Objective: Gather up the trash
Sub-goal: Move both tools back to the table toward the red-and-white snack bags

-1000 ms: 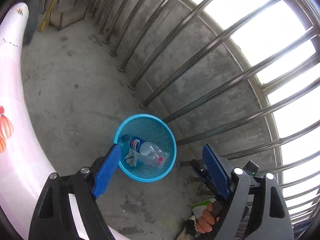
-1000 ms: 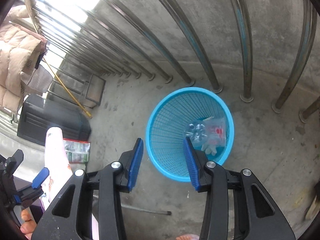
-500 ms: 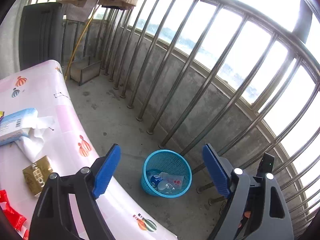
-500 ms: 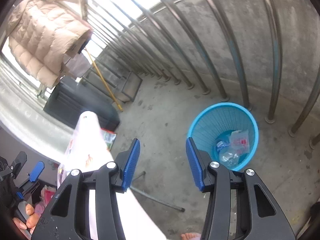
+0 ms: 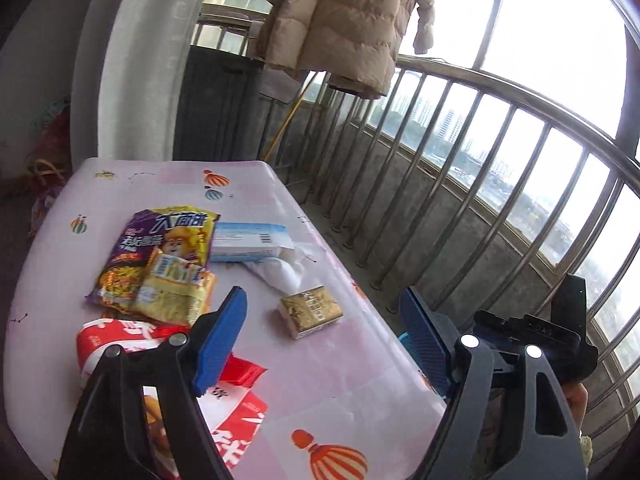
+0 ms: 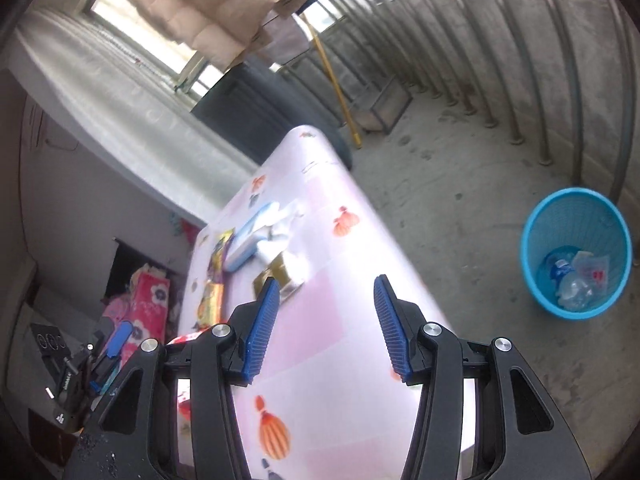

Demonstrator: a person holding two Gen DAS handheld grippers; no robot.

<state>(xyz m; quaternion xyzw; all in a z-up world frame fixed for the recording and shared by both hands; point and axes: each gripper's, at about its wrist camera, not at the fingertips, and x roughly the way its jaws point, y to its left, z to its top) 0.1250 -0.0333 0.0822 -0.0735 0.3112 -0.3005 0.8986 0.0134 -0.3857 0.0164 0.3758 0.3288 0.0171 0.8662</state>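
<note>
On a balcony, noodle packets (image 5: 156, 260), a blue box (image 5: 250, 241), a crumpled tissue (image 5: 280, 272) and a gold carton (image 5: 312, 311) are lying uncollected on the pink table (image 5: 340, 380). The left gripper (image 5: 322, 340), jaws closing on nothing, is hovering above them; the right gripper (image 6: 322, 328), jaws parted and empty, is facing the table. At three o'clock in the right view, the blue basket (image 6: 576, 208) is already holding a bottle and wrapper; most remains.
</note>
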